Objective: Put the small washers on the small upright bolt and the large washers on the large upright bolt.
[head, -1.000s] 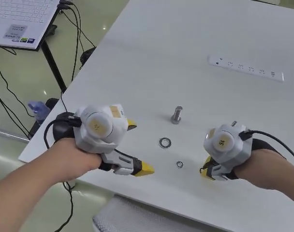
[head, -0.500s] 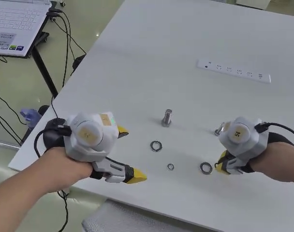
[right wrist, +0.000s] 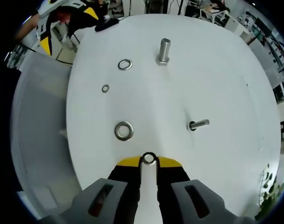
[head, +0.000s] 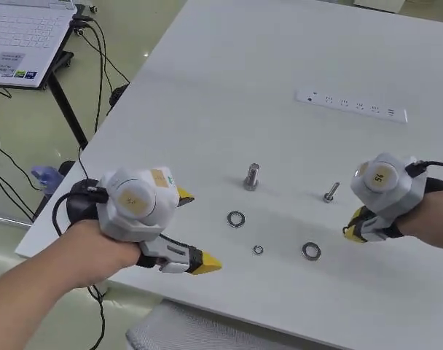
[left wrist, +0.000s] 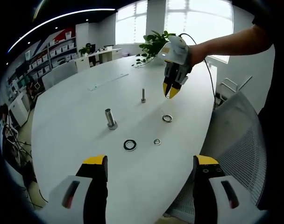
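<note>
Plainly, the right gripper (right wrist: 149, 163) has its yellow-tipped jaws pressed almost together, pinching a small washer (right wrist: 149, 158) that stands as a ring between the tips at the bottom middle of the right gripper view. In the left gripper view this gripper hangs in the air near the top middle of the frame, above the white table (right wrist: 216, 70). Just above the pinched ring in the right gripper view, a large washer (right wrist: 124, 130) lies flat on the table, and to the right of it, at middle right, is the small bolt (right wrist: 198, 124). Near the top middle of that view the large bolt (right wrist: 163, 51) stands upright on its head. A second large washer (right wrist: 125, 64) lies to its left, and a loose small washer (right wrist: 105, 88) lies lower and further left. All three loose washers lie flat and apart from both bolts. The left gripper (left wrist: 150, 161) has its jaws spread wide, their yellow tips low in the left gripper view, over the table's near edge. In the head view it sits at lower left, gripped by a hand (head: 97, 248). A power strip (head: 351, 106) lies in the upper right of the head view, and a laptop (head: 17, 29) sits in the upper left corner, off the table.
</note>
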`<state>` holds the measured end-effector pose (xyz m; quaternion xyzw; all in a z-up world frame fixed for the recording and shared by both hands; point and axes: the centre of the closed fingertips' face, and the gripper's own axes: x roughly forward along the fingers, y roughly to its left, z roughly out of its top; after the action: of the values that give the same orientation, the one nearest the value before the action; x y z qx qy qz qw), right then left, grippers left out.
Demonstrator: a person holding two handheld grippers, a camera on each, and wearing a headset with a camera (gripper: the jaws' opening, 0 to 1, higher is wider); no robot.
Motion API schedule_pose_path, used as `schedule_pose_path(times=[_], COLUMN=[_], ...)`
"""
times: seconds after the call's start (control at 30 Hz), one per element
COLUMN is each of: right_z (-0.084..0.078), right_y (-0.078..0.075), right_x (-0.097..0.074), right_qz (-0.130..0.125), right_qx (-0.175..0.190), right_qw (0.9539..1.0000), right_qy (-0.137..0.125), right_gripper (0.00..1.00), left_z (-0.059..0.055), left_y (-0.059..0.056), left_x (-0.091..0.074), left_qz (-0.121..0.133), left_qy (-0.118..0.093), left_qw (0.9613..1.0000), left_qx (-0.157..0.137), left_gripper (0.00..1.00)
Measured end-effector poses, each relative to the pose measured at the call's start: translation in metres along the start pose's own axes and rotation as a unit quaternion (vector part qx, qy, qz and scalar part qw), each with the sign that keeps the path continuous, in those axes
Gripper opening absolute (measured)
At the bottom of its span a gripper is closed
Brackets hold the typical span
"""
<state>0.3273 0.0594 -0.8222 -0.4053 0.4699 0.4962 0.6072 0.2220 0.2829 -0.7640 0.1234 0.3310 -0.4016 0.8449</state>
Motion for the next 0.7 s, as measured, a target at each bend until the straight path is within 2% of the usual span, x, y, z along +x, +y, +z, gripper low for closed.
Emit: schedule_pose_path(times=[0.13,0.33,0.53,0.7], right_z=[0.005,0.011,0.022,0.03], right_y=[-0.009,-0.021,-0.041,-0.053], right_x=[-0.008,-0.016,-0.024,-0.026], right_qz=[-0.007,-0.016,-0.027,-0.031], right_qx=[0.002,0.001,0.0,-0.001], right_qw=[1.0,0.9999,0.9996,0.9994], right_qy=[-0.002,-0.003,-0.01,-0.012], right_gripper=[0.12,0.12,0.12,0.12], left_z=[0.002,0.0,-0.004,-0.003], left_y=[0.0,0.004,0.006,0.006], left_x=[-0.001,-0.001,0.002,0.003], left_qz=[0.0,0.003,0.005,0.004], left_qy=[-0.007,-0.002,0.004,0.001], left_qw=[1.0,1.0,1.0,1.0], left_qx=[-0.007,-0.005,0.0,-0.006], left_gripper=[0.74,0.74,0.74,0.75])
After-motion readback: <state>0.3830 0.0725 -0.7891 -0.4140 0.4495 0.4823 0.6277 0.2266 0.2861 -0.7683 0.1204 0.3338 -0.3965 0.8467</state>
